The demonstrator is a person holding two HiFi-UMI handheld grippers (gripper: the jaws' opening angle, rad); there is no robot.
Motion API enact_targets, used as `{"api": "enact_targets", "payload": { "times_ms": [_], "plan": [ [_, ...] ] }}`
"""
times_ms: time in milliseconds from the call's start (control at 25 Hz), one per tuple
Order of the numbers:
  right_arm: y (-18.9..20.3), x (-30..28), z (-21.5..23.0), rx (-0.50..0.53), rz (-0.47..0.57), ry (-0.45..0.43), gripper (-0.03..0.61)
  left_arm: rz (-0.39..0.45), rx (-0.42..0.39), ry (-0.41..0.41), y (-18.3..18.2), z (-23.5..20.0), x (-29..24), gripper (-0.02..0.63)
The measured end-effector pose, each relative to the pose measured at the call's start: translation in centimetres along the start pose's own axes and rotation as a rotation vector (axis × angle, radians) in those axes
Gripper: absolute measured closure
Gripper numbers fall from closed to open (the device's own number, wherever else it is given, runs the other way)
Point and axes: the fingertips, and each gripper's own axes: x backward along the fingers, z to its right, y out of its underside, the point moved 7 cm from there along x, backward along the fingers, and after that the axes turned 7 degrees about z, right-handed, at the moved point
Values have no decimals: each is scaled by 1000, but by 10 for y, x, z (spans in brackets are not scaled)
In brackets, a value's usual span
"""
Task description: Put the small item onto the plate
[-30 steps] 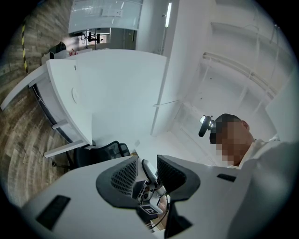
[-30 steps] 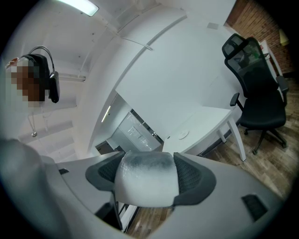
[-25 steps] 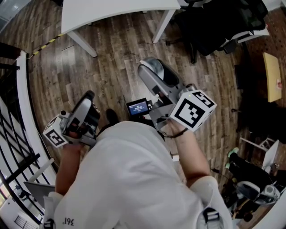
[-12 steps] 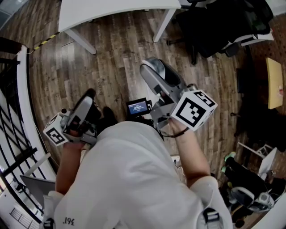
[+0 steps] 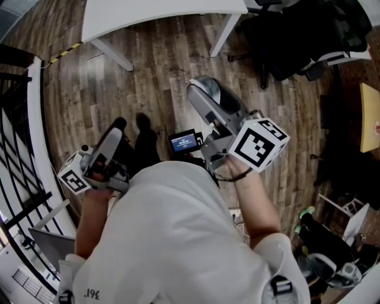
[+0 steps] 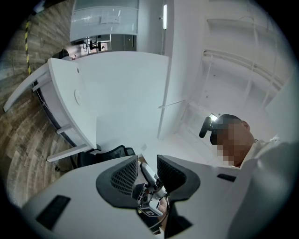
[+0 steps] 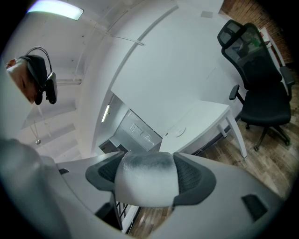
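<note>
I stand over a wooden floor, and no plate shows in any view. My right gripper (image 5: 209, 102) is held out at chest height, shut on a small pale grey-white rounded item (image 5: 203, 88). In the right gripper view that item (image 7: 145, 189) fills the space between the two dark pads (image 7: 192, 176) of my right gripper (image 7: 148, 173). My left gripper (image 5: 117, 127) is held low at the left. In the left gripper view my left gripper (image 6: 147, 164) has its jaws apart, and only the other gripper shows beyond the gap.
A white table (image 5: 154, 15) stands ahead on the wood floor. Black office chairs (image 5: 297, 35) are at the upper right, and a black railing (image 5: 18, 178) runs along the left. A small lit screen (image 5: 184, 142) hangs at my chest.
The head view has shifted slightly, so the floor and table sit a little lower right. Both grippers keep their pose, and the right one still holds the item.
</note>
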Motion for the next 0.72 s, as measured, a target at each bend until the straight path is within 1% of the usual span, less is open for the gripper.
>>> {"api": "enact_targets", "payload": {
  "times_ms": [160,280,400,720],
  "plan": [
    [-1,-16,1,6,4,8,259,1,10,7,-16,-9,-8,502],
    [-3,-30,0,5,15,20,258,-20,7,16,-34,-20,-10,502],
    [-4,-46,1,-3,17,30,258,-30,9,37,-54,-27,-25,502],
    [2,-123,-10,-8,24,86,259,-73,62,39,-131,-66,-32,502]
  ]
}}
